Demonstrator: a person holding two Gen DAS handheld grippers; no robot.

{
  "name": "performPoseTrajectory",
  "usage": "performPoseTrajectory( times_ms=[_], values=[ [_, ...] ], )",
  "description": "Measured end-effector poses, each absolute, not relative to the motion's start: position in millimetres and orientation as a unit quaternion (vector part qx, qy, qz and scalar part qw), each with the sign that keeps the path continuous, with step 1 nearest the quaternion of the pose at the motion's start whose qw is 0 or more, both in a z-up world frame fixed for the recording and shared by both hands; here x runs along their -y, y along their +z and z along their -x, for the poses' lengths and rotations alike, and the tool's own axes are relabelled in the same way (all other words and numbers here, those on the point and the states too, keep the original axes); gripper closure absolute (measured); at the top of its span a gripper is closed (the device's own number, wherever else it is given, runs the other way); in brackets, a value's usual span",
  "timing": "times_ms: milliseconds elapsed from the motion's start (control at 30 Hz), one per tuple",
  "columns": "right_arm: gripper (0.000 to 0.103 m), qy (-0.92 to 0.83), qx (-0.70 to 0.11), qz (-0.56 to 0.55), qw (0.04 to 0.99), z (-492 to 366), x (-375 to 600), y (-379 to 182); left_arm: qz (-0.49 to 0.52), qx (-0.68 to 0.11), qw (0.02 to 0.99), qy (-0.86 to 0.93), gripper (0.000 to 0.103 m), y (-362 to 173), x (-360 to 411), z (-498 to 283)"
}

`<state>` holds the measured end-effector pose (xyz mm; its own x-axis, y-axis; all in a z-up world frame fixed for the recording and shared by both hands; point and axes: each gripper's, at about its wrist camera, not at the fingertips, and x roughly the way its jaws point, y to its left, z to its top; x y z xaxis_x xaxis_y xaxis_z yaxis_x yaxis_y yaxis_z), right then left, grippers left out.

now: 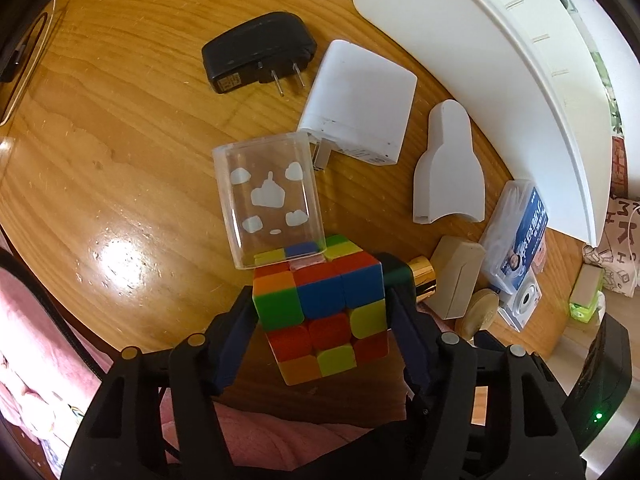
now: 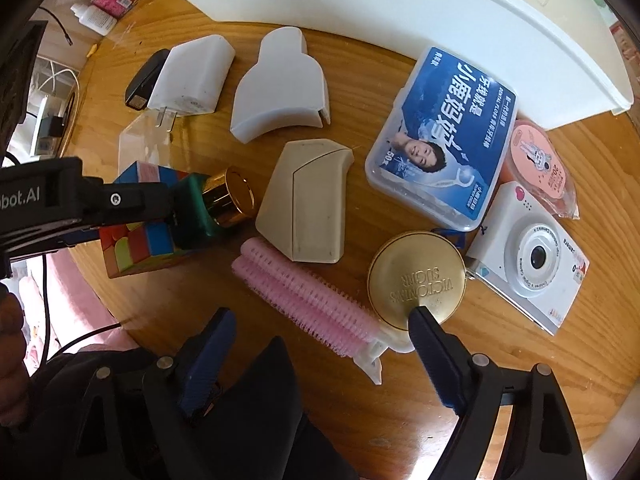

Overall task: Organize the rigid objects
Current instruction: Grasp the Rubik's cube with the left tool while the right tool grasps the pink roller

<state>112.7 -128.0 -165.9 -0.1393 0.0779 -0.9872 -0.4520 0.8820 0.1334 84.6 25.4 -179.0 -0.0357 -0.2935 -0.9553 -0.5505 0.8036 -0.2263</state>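
**Closing on the puzzle cube, lining up over the pink roller**

I am working the pick-up step of the tidying job. My left tongs (image 1: pixel 320 300) are pointing steeply down at the puzzle cube (image 1: pixel 320 304), which is sitting on the wooden counter (image 1: pixel 120 140) with a clear plastic box (image 1: pixel 268 200) leaning on its far top edge. The blue pads are bracketing the cube on both sides and look to be meeting its faces, so I am judging this as a pinch just taking hold, not a settled one.

My right tongs (image 2: pixel 320 340) are hanging spread wide over the pink hair roller (image 2: pixel 304 292), one fingertip overlapping the edge of the gold round tin (image 2: pixel 416 280); nothing is gripped there.

The white tray (image 2: pixel 400 20) along the far edge is probably where things are going. Next I am needing a firm squeeze on the cube and a straight lift, so the clear box slides off without tipping onto the white charger (image 1: pixel 360 104).
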Motion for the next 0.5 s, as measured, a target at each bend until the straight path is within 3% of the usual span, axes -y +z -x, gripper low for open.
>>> performPoseTrajectory(
  times_ms=[233,500],
  values=[
    [0.019,0.205,-0.722,0.143,0.645,-108.1,124.6,-168.8,0.301,-0.711,0.626,0.109,0.037,-178.0,-28.2,-79.2],
    [0.032,0.206,-0.719,0.148,0.647,-92.3,128.4,-165.4,0.302,-0.711,0.625,0.117,0.037,-173.6,-31.3,-73.8]
  ],
)
